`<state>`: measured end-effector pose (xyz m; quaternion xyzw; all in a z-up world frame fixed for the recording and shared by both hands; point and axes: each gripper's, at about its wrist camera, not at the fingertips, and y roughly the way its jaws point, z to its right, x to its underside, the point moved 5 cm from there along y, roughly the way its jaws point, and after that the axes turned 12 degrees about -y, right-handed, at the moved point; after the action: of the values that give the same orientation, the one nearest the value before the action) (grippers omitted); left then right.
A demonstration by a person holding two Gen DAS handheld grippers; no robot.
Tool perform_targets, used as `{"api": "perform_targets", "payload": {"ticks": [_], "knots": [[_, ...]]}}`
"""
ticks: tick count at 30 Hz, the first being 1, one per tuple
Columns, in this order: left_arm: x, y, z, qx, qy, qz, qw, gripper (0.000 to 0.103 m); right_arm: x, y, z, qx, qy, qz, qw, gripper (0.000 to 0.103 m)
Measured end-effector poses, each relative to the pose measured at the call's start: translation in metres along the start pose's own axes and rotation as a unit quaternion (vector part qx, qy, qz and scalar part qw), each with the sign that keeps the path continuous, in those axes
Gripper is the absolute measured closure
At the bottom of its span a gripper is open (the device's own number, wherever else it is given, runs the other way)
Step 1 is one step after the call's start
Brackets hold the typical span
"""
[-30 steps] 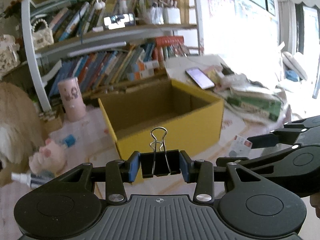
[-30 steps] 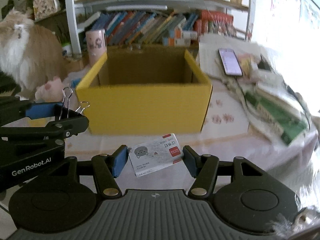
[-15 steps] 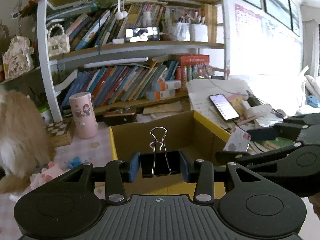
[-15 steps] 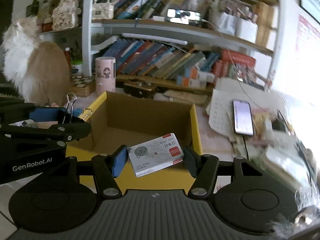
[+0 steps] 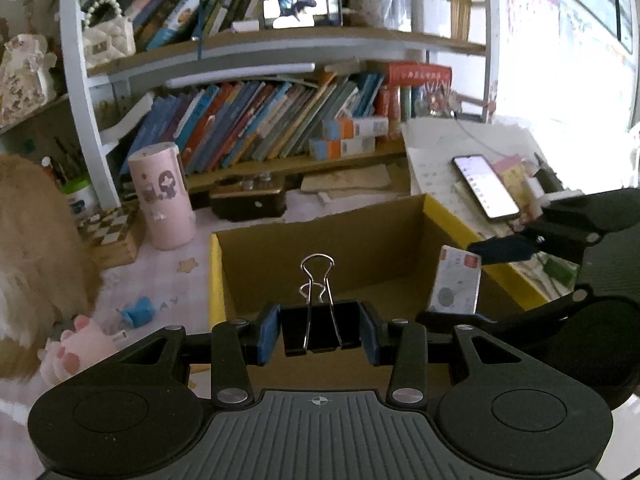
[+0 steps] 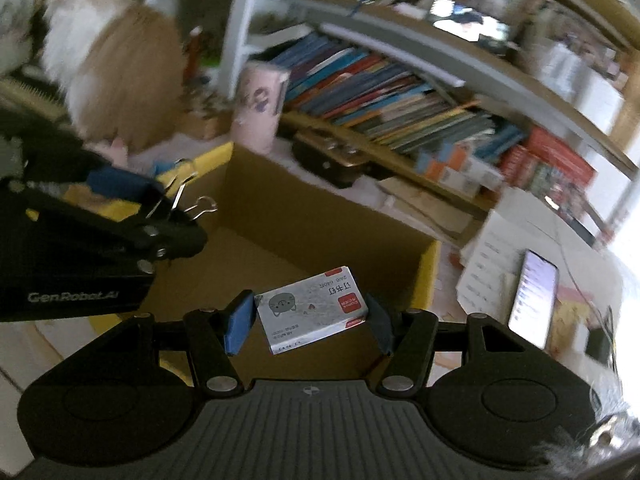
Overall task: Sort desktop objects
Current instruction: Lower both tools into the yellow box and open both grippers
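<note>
My left gripper (image 5: 319, 333) is shut on a black binder clip (image 5: 319, 330) with its wire handles standing up. It hangs over the near edge of an open yellow cardboard box (image 5: 216, 280). My right gripper (image 6: 310, 320) is shut on a small white staple box (image 6: 311, 309) with a grey cat and a red label. It is also above the yellow box (image 6: 430, 276), whose brown inside looks bare. In the left wrist view the right gripper (image 5: 460, 280) comes in from the right with the staple box (image 5: 456, 280). In the right wrist view the left gripper (image 6: 160, 208) is at the left.
A pink cylinder (image 5: 162, 196) and a chessboard box (image 5: 110, 228) stand behind the box on the left. A fluffy cat (image 6: 116, 68) sits at the far left, with a pink plush paw (image 5: 76, 352) beside it. A phone (image 5: 486, 188) lies on papers to the right. Bookshelves (image 5: 260, 120) fill the back.
Both grippers have moved forward from in front of the yellow box to above its opening, still holding the clip and the staple box. The right wrist view has rolled and tilted.
</note>
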<state>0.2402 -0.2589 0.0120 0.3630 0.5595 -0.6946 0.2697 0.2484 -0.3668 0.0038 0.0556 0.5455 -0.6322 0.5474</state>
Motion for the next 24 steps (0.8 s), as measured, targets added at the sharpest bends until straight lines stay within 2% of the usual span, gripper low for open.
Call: {"api": "perform_targets", "payload": {"ticks": [10, 18, 24], "knots": [[-0.002, 0.050, 0.003, -0.015, 0.005, -0.062, 0.9979, 0.062, -0.003, 0.061, 0.009, -0.059, -0.109, -0.050, 0.991, 0.045], [0.002, 0.083, 0.003, -0.008, -0.001, -0.142, 0.9898, 0.063, -0.001, 0.099, 0.001, -0.118, -0.202, -0.089, 0.968, 0.045], [0.006, 0.092, 0.003, -0.016, 0.004, -0.179, 0.9837, 0.063, 0.002, 0.114, -0.004, -0.175, -0.226, -0.124, 0.950, 0.045]]}}
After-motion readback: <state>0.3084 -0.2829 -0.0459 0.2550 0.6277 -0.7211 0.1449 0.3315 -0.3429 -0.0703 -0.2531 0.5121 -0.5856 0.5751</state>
